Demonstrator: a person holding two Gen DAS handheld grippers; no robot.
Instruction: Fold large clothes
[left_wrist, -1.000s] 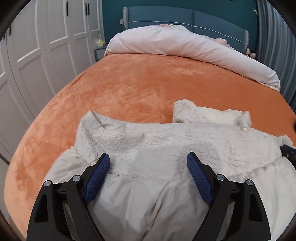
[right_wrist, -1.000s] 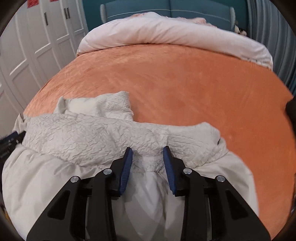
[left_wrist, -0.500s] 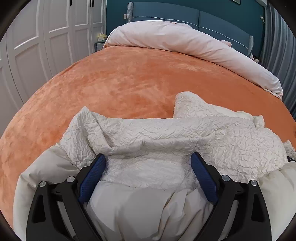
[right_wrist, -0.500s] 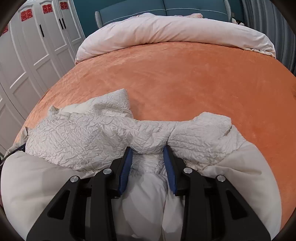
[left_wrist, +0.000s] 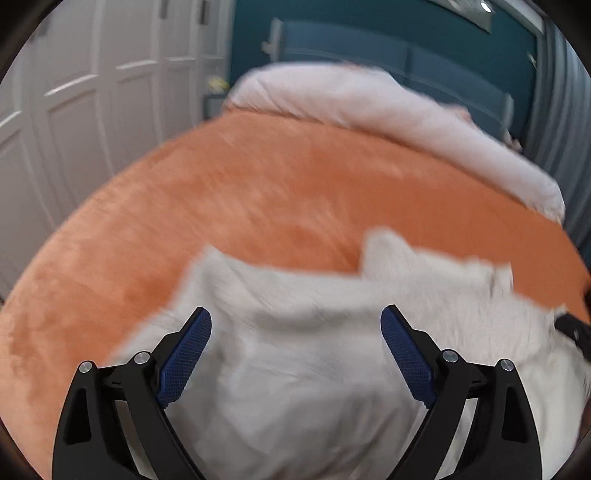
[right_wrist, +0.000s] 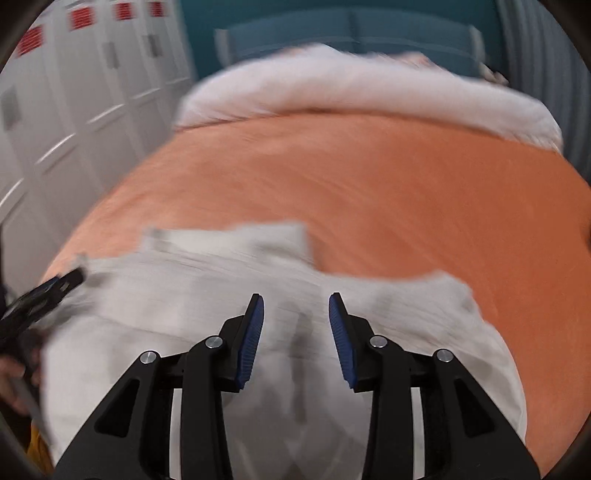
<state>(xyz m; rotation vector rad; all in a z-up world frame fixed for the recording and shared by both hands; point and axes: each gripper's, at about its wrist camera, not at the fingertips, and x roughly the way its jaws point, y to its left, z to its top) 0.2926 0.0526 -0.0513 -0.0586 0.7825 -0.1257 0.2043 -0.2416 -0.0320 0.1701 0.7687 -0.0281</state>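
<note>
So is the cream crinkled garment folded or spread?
Partly folded: cream crinkled garment has its textured edge doubled over the smooth lining; blur hides more.

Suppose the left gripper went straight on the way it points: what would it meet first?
Probably the cream garment lying between the left gripper fingers' open span, on the orange bedspread; blur makes depth uncertain.

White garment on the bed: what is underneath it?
The white garment lies on the orange bedspread, which shows bare beyond it up to the rolled pale duvet. Whatever sits beneath the garment's own layers is covered, and the blur hides finer detail.
</note>
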